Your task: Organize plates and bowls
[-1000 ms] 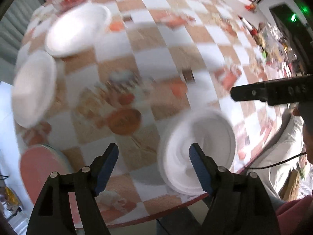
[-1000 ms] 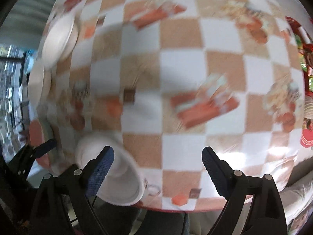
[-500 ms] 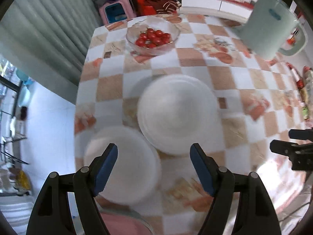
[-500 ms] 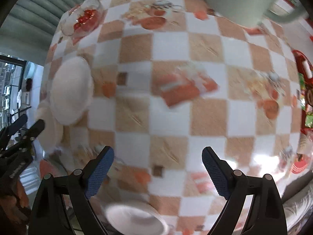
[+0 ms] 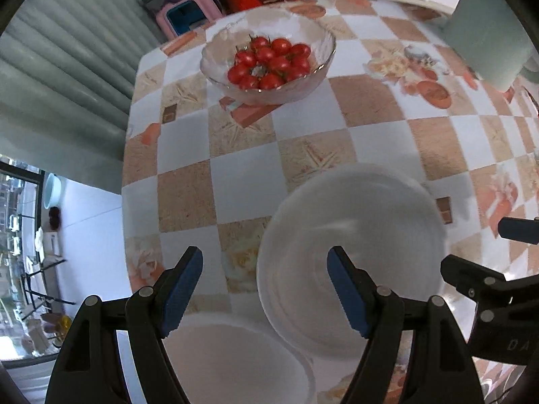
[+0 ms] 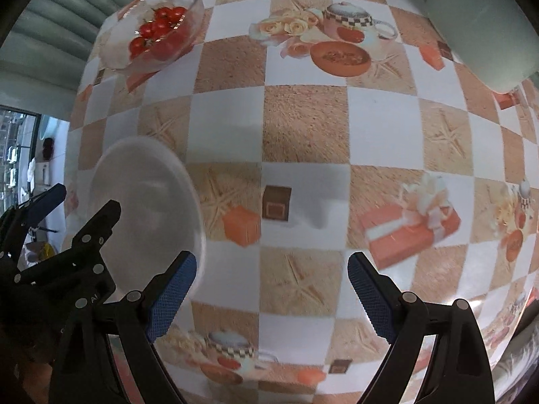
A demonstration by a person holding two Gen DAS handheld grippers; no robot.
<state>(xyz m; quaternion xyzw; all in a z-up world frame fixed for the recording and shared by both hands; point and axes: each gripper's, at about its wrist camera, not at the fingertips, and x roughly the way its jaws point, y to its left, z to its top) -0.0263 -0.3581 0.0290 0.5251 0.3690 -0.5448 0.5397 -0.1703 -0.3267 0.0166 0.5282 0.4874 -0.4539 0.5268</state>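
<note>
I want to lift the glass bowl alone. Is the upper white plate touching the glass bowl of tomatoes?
Apart. The left wrist view shows checked tablecloth lying bare between the white plate and the glass bowl.

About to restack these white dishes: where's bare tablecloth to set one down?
Bare: the middle squares between the tomato bowl, green jug and white plate. Crowded: the near-left edge, where that plate and a second white dish sit close, under the left gripper.

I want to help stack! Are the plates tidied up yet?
Not yet. Nothing looks stacked: one white plate and another white dish lie side by side on the table. Both the left gripper and right gripper are open and empty. All the gathering is left.
</note>
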